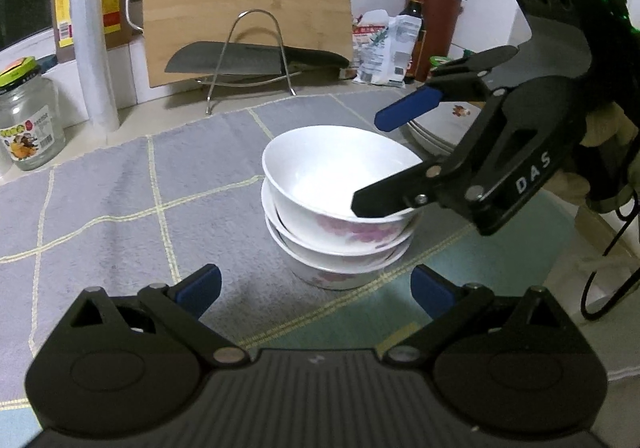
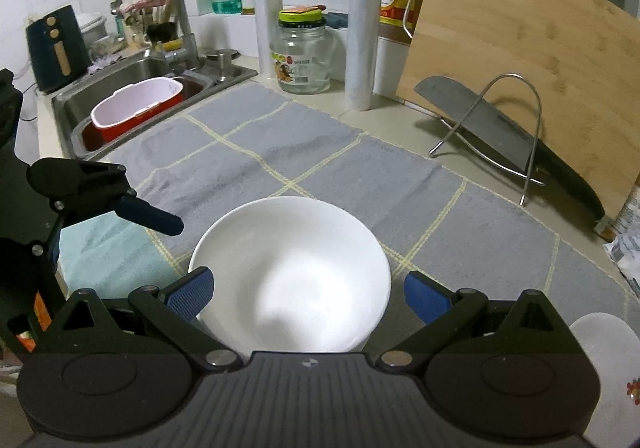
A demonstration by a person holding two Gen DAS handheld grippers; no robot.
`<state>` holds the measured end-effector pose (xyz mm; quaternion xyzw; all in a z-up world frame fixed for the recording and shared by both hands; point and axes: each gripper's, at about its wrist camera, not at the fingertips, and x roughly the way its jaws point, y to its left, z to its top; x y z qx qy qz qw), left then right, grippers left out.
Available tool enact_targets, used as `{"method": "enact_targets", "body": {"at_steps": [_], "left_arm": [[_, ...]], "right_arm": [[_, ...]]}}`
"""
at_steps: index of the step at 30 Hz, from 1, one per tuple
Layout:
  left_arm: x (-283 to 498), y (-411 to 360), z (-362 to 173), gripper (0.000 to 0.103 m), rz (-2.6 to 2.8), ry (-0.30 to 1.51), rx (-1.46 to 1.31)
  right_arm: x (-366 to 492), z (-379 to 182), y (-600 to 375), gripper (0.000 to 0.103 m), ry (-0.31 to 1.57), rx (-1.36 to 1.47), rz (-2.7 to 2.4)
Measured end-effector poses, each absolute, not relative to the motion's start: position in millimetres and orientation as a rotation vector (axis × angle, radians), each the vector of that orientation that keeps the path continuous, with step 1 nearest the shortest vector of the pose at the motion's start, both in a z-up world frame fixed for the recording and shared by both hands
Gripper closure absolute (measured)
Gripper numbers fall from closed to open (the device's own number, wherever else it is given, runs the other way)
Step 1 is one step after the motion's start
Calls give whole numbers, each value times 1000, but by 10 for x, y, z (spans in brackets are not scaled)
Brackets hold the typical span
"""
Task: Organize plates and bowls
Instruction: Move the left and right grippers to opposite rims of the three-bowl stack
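Grey towelling, checked with pale yellow lines, made up the cloth that covered most of the worktop, from beside the steel sink at one end to the stack of plates at the other. Against the back wall leaned a bamboo cutting board, and before it a wire rack carried a cleaver lying across it. Near the cloth's front edge stood a stack of bowls, white with pink flowers on their sides, three of them nested and the top one sitting slightly tilted. The right gripper reached in over that stack from the plate side with its jaws wide apart, one finger low at the top bowl's rim, the other above the bowl; whether the lower finger touched the rim could not be told. The left gripper hung just short of the stack at the cloth's front edge, jaws wide and holding nothing. A glass jar with a yellow-green lid stood at the back beside a white roll.
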<state>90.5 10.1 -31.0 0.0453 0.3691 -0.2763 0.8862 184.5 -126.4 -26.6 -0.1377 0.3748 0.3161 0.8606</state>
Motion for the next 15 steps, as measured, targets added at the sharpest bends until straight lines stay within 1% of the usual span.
{"method": "enact_targets", "body": {"at_steps": [15], "left_arm": [[1005, 211, -383, 3, -676, 770, 131]], "right_arm": [[1736, -233, -1242, 0, 776, -264, 564]]}}
